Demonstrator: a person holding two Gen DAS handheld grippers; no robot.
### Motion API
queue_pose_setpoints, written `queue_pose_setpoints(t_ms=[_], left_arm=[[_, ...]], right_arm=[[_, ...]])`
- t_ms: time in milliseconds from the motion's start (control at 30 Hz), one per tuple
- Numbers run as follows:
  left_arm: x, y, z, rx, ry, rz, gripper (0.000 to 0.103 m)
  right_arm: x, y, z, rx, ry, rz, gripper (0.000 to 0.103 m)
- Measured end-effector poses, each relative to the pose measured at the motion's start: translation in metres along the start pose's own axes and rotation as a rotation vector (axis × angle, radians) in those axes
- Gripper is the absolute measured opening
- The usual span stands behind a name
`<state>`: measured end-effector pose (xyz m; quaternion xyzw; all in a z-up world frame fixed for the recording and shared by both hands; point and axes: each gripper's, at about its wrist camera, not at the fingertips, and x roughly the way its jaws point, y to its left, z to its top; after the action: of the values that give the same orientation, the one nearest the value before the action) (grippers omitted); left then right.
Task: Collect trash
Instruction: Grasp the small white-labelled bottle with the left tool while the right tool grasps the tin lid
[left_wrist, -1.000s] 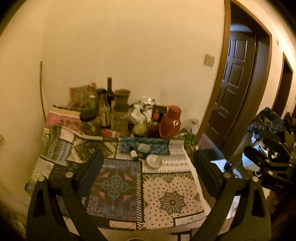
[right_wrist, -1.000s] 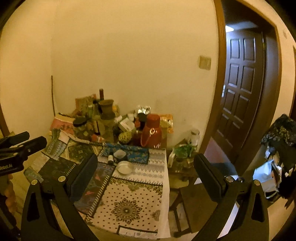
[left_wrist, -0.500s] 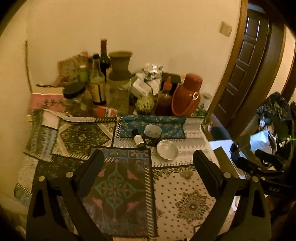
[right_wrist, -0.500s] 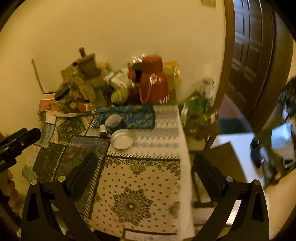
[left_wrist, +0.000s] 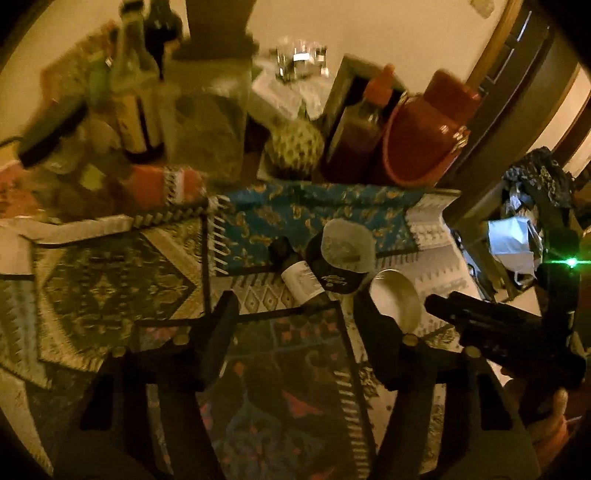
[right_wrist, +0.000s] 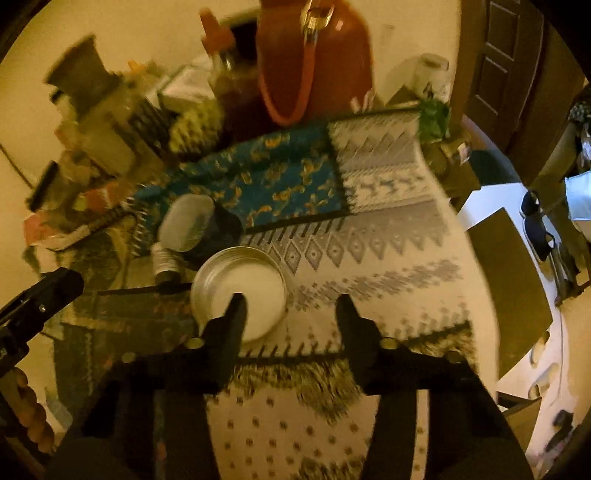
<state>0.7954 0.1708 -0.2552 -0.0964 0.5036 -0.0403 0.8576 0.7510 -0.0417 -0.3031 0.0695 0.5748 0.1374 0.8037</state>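
On the patterned tablecloth (left_wrist: 110, 280) lie a small white-labelled bottle (left_wrist: 301, 278), a dark tub on its side with a pale lid (left_wrist: 343, 254), and a shallow round metal dish (left_wrist: 395, 299). My left gripper (left_wrist: 295, 299) hovers just short of the small bottle, its jaws closing with nothing between them. In the right wrist view the dish (right_wrist: 251, 280) sits under the left finger of my right gripper (right_wrist: 291, 301). Those jaws are closing too, over bare cloth. The tub (right_wrist: 199, 225) and bottle (right_wrist: 166, 260) lie beyond it to the left.
Bottles (left_wrist: 136, 92), a large jar (left_wrist: 207, 110), a sauce bottle (left_wrist: 365, 118) and a red thermos jug (left_wrist: 432, 129) crowd the back of the table by the wall. The cloth's right edge (right_wrist: 443, 206) drops off beside a low stand with green packaging (right_wrist: 432, 118). A dark door (right_wrist: 509, 55) stands beyond.
Both grippers have dropped toward the table and tipped downward, so the bottle, tub and dish now loom close. Both pairs of jaws have narrowed from fully wide.
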Motion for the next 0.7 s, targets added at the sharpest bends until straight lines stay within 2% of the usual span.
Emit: queue_pose_setpoints(t_ms=[167,233,300,367,433,500,567,700], left_arm=[[0.039,0.000,0.005,0.005,0.065,-0.040,0.056],[0.052,-0.002,0.007,0.004,0.081,-0.040,0.051],[0.063,0.000,0.011,-0.020,0.092,-0.029,0.042],[0.071,0.003,0.012,-0.065,0.097,-0.033,0.041],[0.078,0.005,0.013,-0.091,0.108,-0.034,0.038],[0.083,0.005,0.014,-0.103,0.115,-0.040,0.038],[0.090,0.002,0.015,-0.105,0.129,-0.021,0.038],[0.096,-0.009,0.017,-0.057,0.105,0.055,0.029]], right_arm=[[0.022,0.002,0.000,0.001,0.027,-0.009,0.028],[0.026,0.004,-0.001,-0.013,0.024,-0.023,0.023],[0.026,0.007,-0.003,-0.027,0.013,-0.041,0.020],[0.025,0.006,-0.005,-0.018,-0.001,-0.048,0.019],[0.024,0.006,-0.008,-0.011,-0.008,-0.055,0.012],[0.023,0.004,-0.010,0.002,-0.009,-0.058,0.009],[0.022,0.002,-0.011,0.013,-0.011,-0.059,0.008],[0.022,0.004,-0.012,0.013,-0.009,-0.057,0.006]])
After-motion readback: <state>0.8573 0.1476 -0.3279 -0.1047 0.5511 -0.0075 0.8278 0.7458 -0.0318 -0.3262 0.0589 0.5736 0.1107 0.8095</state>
